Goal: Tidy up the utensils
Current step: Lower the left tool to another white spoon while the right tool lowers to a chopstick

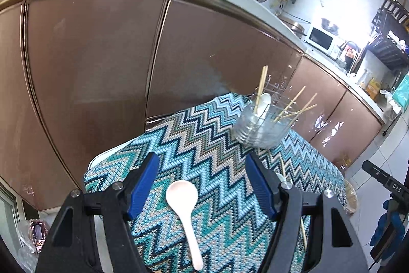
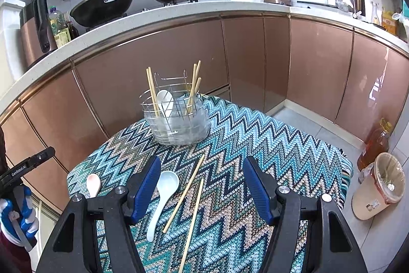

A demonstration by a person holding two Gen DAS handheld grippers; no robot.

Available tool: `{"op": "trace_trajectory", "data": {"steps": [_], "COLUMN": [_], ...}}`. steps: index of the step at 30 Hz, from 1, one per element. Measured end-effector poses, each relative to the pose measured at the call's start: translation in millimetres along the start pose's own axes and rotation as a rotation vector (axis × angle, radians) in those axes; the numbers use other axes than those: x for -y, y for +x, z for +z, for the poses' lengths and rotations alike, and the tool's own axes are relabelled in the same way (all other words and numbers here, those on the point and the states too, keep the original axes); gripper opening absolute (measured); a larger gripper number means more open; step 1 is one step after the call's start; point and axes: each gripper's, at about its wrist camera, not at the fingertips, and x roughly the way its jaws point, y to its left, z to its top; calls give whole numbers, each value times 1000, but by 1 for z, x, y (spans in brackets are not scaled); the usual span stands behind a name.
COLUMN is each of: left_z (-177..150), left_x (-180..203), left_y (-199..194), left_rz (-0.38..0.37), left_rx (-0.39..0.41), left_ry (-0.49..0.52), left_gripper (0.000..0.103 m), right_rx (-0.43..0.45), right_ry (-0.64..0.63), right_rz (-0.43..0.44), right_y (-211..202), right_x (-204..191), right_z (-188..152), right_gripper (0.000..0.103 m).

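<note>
Zigzag-patterned cloth (image 2: 255, 145), wire utensil caddy (image 2: 176, 119) at its far end. Left gripper (image 1: 202, 186): jaws wide, empty, over pinkish spoon (image 1: 182, 198). Right gripper (image 2: 202, 188): jaws wide, empty, over white spoon (image 2: 163, 196) and loose chopsticks (image 2: 186, 193).

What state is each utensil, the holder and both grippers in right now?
Left gripper: open, nothing held.
Right gripper: open, nothing held.
Pinkish spoon: lying loose on the cloth, bowl up.
White spoon: lying loose on the cloth.
Two loose chopsticks: lying flat beside the white spoon.
Wire holder: upright, already holding a spoon and several chopsticks.
Zigzag cloth: spread flat.
</note>
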Motion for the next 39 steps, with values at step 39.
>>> {"op": "trace_trajectory", "data": {"steps": [39], "left_z": [-21], "left_x": [-67], "left_y": [86], "left_rz": [-112], "left_rx": [-318], "left_ry": [-105], "left_gripper": [67], "right_rx": [-474], "right_ry": [-37], "right_rz": [101], "right_y": [154], "right_x": [11], "right_z": [-33], "right_gripper": [29]}}
